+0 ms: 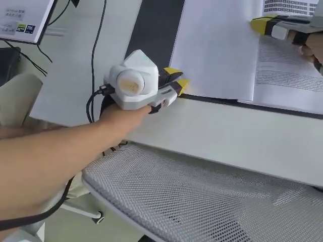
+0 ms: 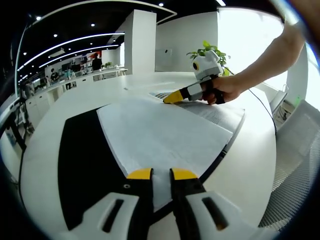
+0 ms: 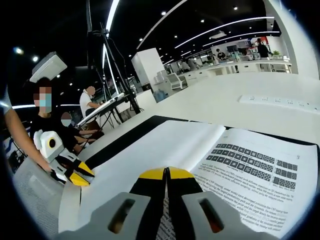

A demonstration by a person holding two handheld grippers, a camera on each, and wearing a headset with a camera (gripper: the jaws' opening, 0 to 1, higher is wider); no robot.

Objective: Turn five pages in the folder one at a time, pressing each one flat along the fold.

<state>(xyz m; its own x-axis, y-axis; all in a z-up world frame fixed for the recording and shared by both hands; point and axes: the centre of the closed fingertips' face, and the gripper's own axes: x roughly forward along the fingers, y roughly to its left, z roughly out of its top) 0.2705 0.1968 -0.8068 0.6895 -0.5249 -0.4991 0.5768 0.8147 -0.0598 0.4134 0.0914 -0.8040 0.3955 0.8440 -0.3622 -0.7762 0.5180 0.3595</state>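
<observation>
Folder (image 1: 151, 30), dark-covered, lies open on a white tabletop (image 1: 227, 136), reaching from the middle to the right edge of the head view. Its left side shows a blank white page (image 1: 217, 45) and its right side a printed page (image 1: 287, 75) with text and a grid of small figures. The fold (image 3: 207, 147) runs between them. The right gripper (image 1: 258, 24) comes in from the upper right, held in a hand. Its yellow-tipped jaws are pressed together and lie low over the paper right at the fold, which suits pressing the sheet flat there. The left gripper (image 1: 176, 80), held by a bare forearm reaching from the lower left, sits at the near left corner of the blank page, where the folder's edge meets the tabletop. In the left gripper view its jaws stand close together with a thin gap, and the page's near edge runs into that gap. Whether they actually pinch the sheet cannot be told. Its place at the outer corner seems meant to steady the page while the other tool works the crease. A grey mesh chair (image 1: 202, 196) sits below the tabletop's near edge, and a black cable (image 1: 94, 60) trails across the tabletop on the left. How many of the five pages have been turned cannot be judged from this.
</observation>
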